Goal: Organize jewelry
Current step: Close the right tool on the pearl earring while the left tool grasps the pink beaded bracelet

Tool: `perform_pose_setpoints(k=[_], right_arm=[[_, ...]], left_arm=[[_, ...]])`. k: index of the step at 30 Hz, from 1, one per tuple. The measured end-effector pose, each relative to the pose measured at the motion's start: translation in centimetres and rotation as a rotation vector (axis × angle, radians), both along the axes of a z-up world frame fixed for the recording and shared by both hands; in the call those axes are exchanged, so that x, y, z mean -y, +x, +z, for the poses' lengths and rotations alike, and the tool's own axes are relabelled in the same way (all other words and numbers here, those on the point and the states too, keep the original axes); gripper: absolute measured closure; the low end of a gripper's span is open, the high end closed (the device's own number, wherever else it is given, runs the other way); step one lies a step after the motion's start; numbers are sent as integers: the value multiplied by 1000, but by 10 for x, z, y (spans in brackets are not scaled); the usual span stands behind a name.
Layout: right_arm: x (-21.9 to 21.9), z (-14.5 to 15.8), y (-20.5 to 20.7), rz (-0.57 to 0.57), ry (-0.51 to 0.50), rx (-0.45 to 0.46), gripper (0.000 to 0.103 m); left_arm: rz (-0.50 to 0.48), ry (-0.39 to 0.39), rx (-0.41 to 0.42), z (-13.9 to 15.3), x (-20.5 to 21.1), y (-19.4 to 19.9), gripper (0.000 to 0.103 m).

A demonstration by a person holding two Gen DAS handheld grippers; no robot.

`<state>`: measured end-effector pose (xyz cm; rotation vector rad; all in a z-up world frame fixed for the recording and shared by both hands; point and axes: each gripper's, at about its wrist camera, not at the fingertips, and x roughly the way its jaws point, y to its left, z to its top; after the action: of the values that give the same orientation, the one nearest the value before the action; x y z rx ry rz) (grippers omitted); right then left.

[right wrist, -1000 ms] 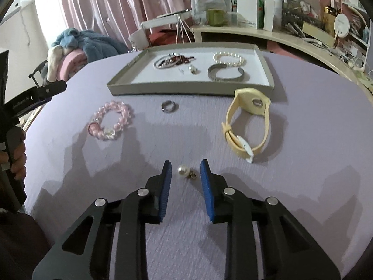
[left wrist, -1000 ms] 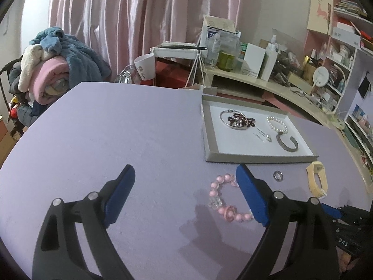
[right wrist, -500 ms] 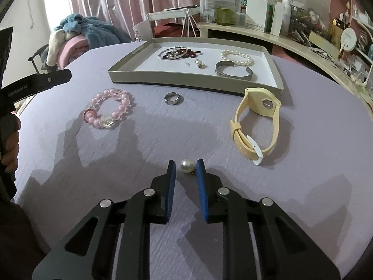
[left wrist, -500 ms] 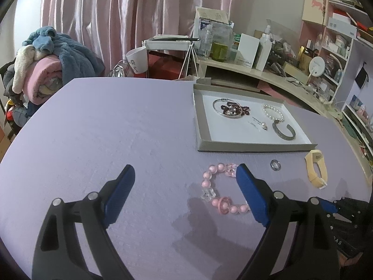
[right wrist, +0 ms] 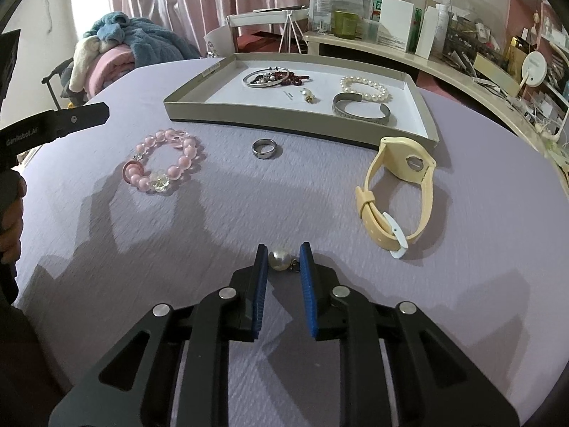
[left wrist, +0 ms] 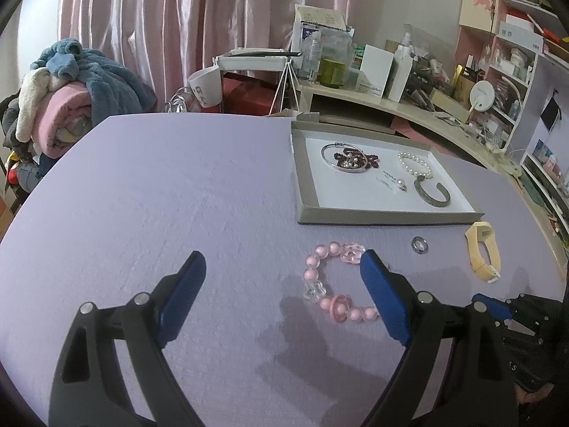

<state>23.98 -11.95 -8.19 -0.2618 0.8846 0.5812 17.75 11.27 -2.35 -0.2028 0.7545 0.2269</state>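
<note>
A pearl earring [right wrist: 280,259] lies on the lilac table between the blue pads of my right gripper [right wrist: 283,249], which is shut on it low over the cloth. Beyond it lie a pink bead bracelet [right wrist: 185,162], a steel ring [right wrist: 256,149] and a yellow watch strap [right wrist: 423,192]. The grey tray [right wrist: 284,115] behind them holds a silver bangle, dark beads, a pearl bracelet, a cuff and an earring. My left gripper [left wrist: 282,259] hovers open over the table with nothing between its fingers. Its right finger hides part of the pink bracelet [left wrist: 313,273].
A pile of blankets [left wrist: 71,85] sits on a chair past the table's far left edge. A cluttered curved shelf [left wrist: 391,106] runs behind the tray. A hand [right wrist: 10,213] holds the left gripper's handle at the left edge.
My right gripper's jaws closed in on the pearl earring and now pinch it. The left gripper stayed wide and barely moved.
</note>
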Motion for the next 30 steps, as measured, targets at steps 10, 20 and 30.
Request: perform_pose_setpoints(k=[10,20,30], right_arm=[[1,1,5,-12,28,-22,87],[0,0,5,-8,19,-14,86],[4,0,7,-29,41,-31,87]], left_arm=[[-14,-6,-17,-4,2,2,15],[-25,-8,-30,-7,5,3,15],[-39,-9,-42,-9,9,3,12]])
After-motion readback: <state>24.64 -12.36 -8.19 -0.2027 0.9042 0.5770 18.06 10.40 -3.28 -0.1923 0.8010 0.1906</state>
